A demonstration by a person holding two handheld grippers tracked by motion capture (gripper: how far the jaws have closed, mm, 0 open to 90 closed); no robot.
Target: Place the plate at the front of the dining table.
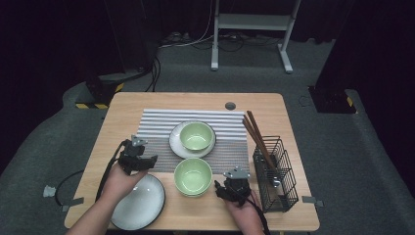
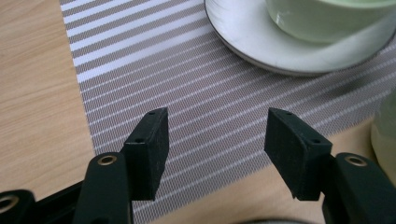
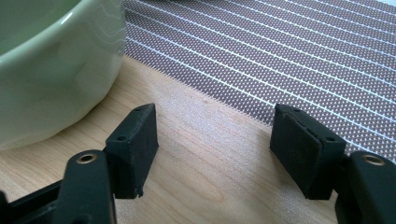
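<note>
Overhead, a wooden table [image 1: 147,103] is seen on grey carpet [image 1: 342,147], dark curtains behind. Left gripper [image 2: 217,140] and right gripper [image 3: 215,140] are held wide, empty, beside the near green bowl [image 1: 193,176].

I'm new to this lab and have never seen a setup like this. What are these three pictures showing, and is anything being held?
A person at a wooden table holds a hand-operated two-jaw gripper in each hand: the left gripper and the right gripper. The high view looks down from above; the other two come from cameras riding on each gripper, looking along its black jaws. On the table lie a striped placemat, a green bowl on a white plate, a second green bowl, a grey plate and a wire basket holding chopsticks. Both grippers are open and hold nothing.
</note>
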